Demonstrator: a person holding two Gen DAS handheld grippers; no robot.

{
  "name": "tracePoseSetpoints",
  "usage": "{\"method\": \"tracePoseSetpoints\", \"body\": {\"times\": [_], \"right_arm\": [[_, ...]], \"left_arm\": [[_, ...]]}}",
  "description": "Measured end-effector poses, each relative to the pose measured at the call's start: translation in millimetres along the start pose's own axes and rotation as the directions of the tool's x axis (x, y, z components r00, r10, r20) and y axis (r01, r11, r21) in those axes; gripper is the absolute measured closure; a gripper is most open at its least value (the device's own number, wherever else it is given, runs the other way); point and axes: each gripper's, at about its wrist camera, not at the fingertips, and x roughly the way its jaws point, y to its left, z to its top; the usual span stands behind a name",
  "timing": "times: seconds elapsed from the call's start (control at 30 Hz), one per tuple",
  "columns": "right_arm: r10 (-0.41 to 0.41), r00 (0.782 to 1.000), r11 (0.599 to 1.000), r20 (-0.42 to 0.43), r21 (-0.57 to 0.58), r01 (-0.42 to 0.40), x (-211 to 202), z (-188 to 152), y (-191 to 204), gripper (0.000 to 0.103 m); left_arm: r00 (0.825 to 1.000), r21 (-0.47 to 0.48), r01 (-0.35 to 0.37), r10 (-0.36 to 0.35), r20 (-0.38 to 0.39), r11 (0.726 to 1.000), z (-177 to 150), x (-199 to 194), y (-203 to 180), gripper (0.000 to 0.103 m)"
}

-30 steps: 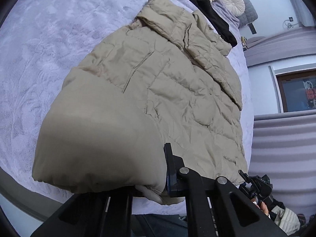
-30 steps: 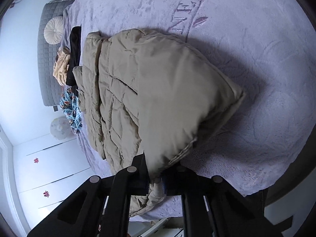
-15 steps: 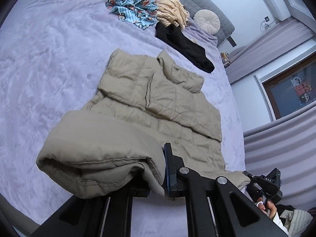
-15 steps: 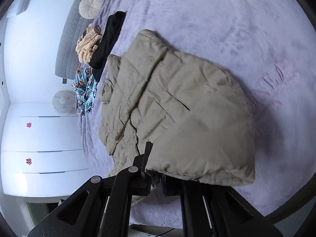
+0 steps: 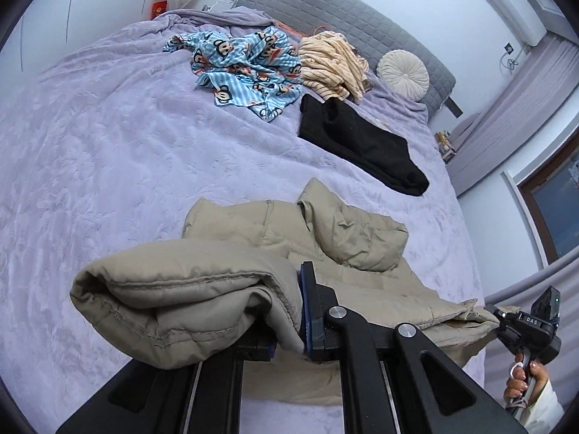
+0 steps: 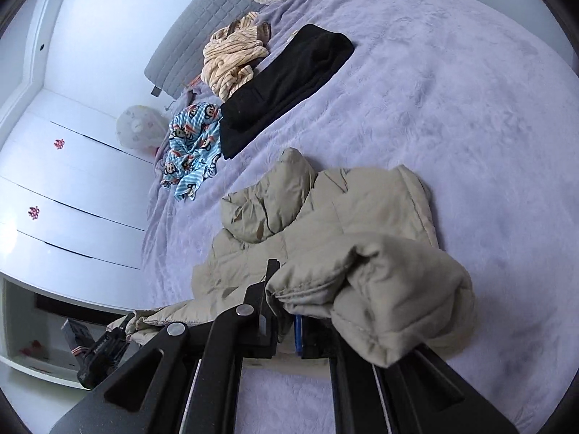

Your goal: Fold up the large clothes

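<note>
Bed point(image 5: 108, 152): my left gripper point(image 5: 286, 322) and right gripper point(image 6: 286, 325) clamp the jacket point(image 5: 347, 238) hem; collar lies far, straight ahead.

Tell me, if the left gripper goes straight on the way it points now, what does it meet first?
Probably the beige jacket itself: the left gripper is shut on its hem, and the collar end lies on the bed just ahead. Depth is unclear through the fisheye.

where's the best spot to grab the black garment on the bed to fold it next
Probably the black garment by the two corners of its wider end, nearest the beige striped clothing. It lies flat and long on the bedspread, so come from above, one gripper per corner, pinching the edge.
</note>
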Motion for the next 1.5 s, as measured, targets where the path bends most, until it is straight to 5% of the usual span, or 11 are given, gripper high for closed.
{"method": "tracePoseSetpoints", "body": {"times": [0.5, 0.83, 0.87, 0.97, 1.0, 1.13, 1.2, 1.27, 1.3, 1.37, 1.5], "right_arm": [[-0.177, 0.984, 0.982, -0.018, 0.069, 0.178, 126.2, 60.7, -28.5, 0.096], [-0.189, 0.981, 0.970, -0.035, 0.146, 0.192, 176.5, 69.1, -59.0, 0.096], [-0.182, 0.983, 0.970, -0.038, 0.154, 0.186, 175.0, 69.9, -59.4, 0.095], [-0.159, 0.986, 0.974, -0.049, 0.156, 0.165, 163.5, 72.8, -54.0, 0.090], [-0.148, 0.988, 0.978, -0.053, 0.144, 0.154, 157.5, 74.0, -50.4, 0.087], [-0.123, 0.992, 0.989, -0.015, 0.086, 0.124, 128.6, 72.9, -29.8, 0.039], [-0.103, 0.994, 0.994, 0.020, 0.050, 0.102, 113.7, 67.4, -17.5, 0.040], [-0.059, 0.998, 0.998, 0.002, 0.005, 0.059, 111.4, 57.2, -3.0, 0.077], [-0.041, 0.999, 0.999, -0.030, -0.025, 0.040, 116.4, 48.6, 5.1, 0.082], [-0.032, 0.995, 0.997, -0.094, -0.079, 0.025, 134.1, 30.0, 19.5, 0.084], [-0.090, 0.979, 0.982, -0.182, -0.180, 0.057, 189.7, -4.4, 34.2, 0.084]], "left_arm": [[0.982, 0.078, -0.089, 0.101, -0.161, 0.993, 49.5, 169.1, 24.3, 0.091], [0.972, 0.107, -0.138, 0.155, -0.175, 0.985, 48.4, 200.3, 26.4, 0.090], [0.975, 0.115, -0.126, 0.145, -0.168, 0.985, 50.4, 193.9, 25.3, 0.082], [0.988, 0.146, -0.111, 0.124, -0.086, 0.983, 55.6, 160.1, 20.8, 0.012], [0.991, 0.161, -0.127, 0.133, -0.031, 0.979, 57.3, 145.2, 18.2, 0.010], [0.993, 0.187, -0.111, 0.114, -0.009, 0.976, 60.2, 119.0, 10.4, 0.010], [0.997, 0.209, -0.051, 0.062, -0.045, 0.976, 54.9, 118.1, 2.3, 0.027], [0.995, 0.235, 0.002, 0.022, -0.102, 0.972, 41.9, 125.5, -10.0, 0.039], [0.992, 0.254, 0.029, 0.004, -0.127, 0.967, 32.8, 132.3, -18.3, 0.040], [0.986, 0.298, 0.051, 0.000, -0.167, 0.953, 9.3, 148.6, -38.2, 0.049], [0.983, 0.332, 0.016, 0.045, -0.176, 0.943, -21.5, 190.8, -61.1, 0.049]]}}
